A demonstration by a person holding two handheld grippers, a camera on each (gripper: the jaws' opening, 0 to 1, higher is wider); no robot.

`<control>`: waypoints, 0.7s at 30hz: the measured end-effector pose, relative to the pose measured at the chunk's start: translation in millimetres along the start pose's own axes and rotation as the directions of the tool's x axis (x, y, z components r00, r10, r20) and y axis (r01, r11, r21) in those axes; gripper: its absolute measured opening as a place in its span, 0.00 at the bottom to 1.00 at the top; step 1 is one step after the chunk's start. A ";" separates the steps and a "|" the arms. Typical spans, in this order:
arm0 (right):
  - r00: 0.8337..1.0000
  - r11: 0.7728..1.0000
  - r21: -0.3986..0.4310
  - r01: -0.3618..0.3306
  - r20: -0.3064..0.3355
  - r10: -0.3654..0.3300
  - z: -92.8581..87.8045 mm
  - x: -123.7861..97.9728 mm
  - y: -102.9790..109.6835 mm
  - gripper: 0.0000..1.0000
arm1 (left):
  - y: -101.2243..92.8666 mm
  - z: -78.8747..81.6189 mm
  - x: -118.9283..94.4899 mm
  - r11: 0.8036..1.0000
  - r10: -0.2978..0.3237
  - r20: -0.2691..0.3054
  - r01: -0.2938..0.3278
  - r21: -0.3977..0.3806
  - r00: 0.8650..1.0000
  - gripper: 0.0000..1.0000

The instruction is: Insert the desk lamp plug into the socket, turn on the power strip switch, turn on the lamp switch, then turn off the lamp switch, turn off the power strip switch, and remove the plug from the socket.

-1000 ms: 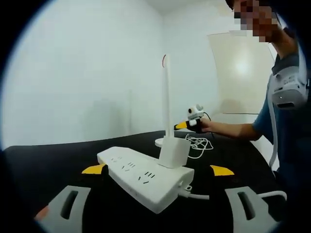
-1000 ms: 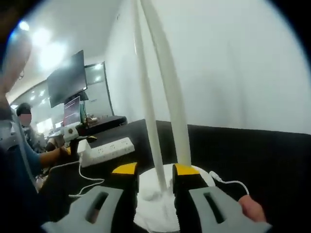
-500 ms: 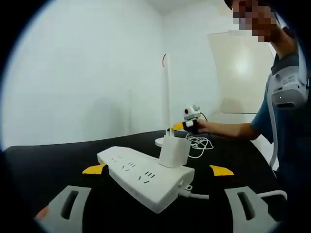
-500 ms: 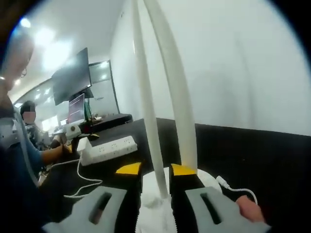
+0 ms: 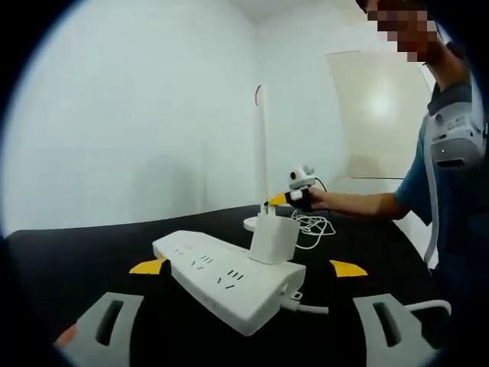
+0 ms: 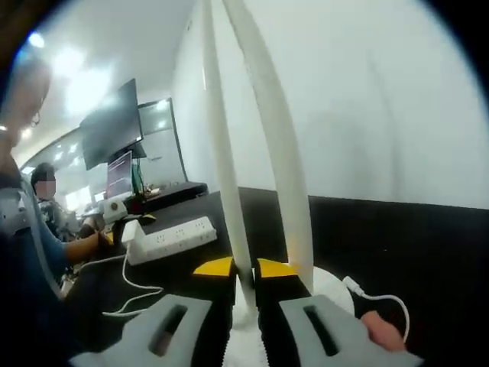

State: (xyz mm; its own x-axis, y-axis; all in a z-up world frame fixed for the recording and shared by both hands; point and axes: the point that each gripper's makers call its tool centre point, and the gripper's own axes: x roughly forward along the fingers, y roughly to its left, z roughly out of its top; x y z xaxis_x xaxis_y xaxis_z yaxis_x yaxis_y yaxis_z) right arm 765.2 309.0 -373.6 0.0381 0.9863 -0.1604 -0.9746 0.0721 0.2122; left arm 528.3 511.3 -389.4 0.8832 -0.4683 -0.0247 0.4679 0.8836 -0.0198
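In the right gripper view, the right gripper [image 6: 244,269] has its yellow-tipped jaws nearly together around the foot of the desk lamp [image 6: 269,160], whose white stems rise toward 12 o'clock; whether they clamp it cannot be told. The power strip [image 6: 170,238] lies at 10 o'clock. In the left gripper view, the left gripper [image 5: 248,268] stands wide open around the power strip, plug [image 5: 274,238] seated in it.
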 end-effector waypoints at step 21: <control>0.997 0.999 0.032 -0.017 -0.069 0.019 -3.0 -1.1 42.6 0.11 | -2.0 0.8 0.3 1.000 -0.009 0.001 0.009 -0.003 1.000 0.79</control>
State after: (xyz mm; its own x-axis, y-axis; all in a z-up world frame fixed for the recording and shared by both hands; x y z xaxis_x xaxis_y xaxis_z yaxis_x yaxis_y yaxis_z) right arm 723.0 310.6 -367.3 0.0039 0.9750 -0.2221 -0.9675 0.0598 0.2458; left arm 527.6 509.4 -388.6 0.8791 -0.4760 -0.0239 0.4755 0.8794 -0.0227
